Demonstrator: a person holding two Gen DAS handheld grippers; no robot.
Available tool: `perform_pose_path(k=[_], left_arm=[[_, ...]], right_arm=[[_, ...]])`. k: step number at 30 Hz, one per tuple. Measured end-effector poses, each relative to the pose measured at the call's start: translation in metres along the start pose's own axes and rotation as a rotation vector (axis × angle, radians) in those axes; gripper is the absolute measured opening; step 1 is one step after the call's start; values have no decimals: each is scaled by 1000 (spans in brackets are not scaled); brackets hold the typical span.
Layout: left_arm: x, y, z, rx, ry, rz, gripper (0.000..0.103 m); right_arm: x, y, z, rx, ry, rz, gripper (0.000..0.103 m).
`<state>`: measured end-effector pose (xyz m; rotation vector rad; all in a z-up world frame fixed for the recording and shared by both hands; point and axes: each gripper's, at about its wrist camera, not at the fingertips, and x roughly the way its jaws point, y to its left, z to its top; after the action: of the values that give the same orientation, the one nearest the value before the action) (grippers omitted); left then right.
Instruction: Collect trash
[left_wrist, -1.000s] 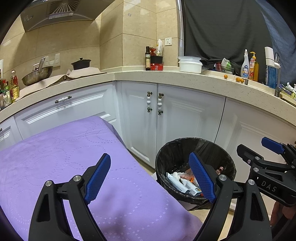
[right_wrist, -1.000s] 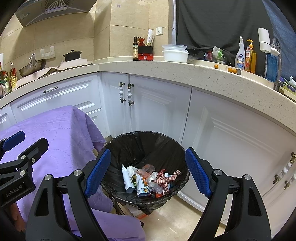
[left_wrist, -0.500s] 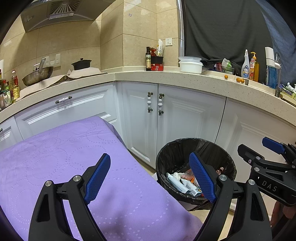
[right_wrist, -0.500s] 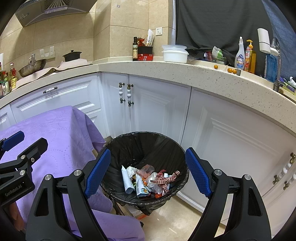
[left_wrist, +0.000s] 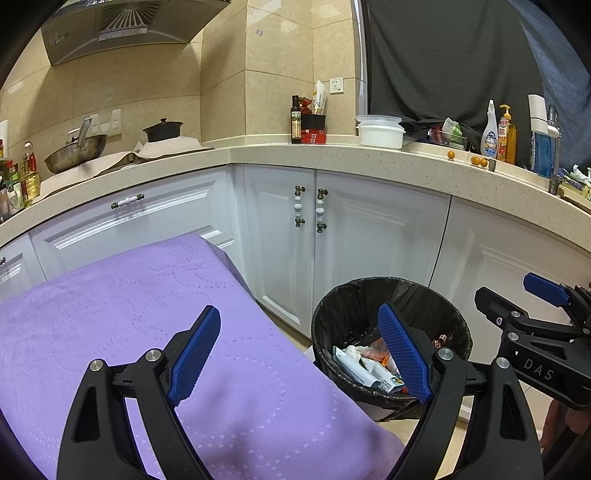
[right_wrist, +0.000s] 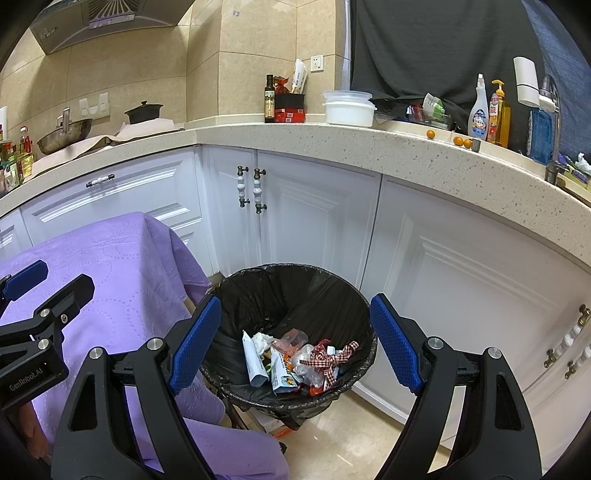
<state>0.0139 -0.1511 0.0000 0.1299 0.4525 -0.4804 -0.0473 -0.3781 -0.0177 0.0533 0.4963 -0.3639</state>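
Grippers first: we see our left gripper (left_wrist: 299, 354) with its blue fingers (left_wrist: 194, 356) wide apart and nothing between them. Our right gripper (right_wrist: 295, 343) is wide apart too, and holds nothing. From the right gripper, the trash bin (right_wrist: 258, 280) with its black bag sits at twelve o'clock, with the trash (right_wrist: 295, 360) lying inside. We see the purple cloth (right_wrist: 122, 266) at nine o'clock, touching the bin. White cabinets (right_wrist: 314, 218) stand behind it.

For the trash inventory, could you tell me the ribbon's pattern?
Red-and-white check; the ribbon shows best in the right wrist view.
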Motion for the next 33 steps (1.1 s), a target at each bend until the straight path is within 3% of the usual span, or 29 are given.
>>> perform_pose_path(k=[33], left_arm=[[6, -9, 1, 22, 7, -13, 88]], right_arm=[[-1, -3, 0, 2, 1, -1, 81]])
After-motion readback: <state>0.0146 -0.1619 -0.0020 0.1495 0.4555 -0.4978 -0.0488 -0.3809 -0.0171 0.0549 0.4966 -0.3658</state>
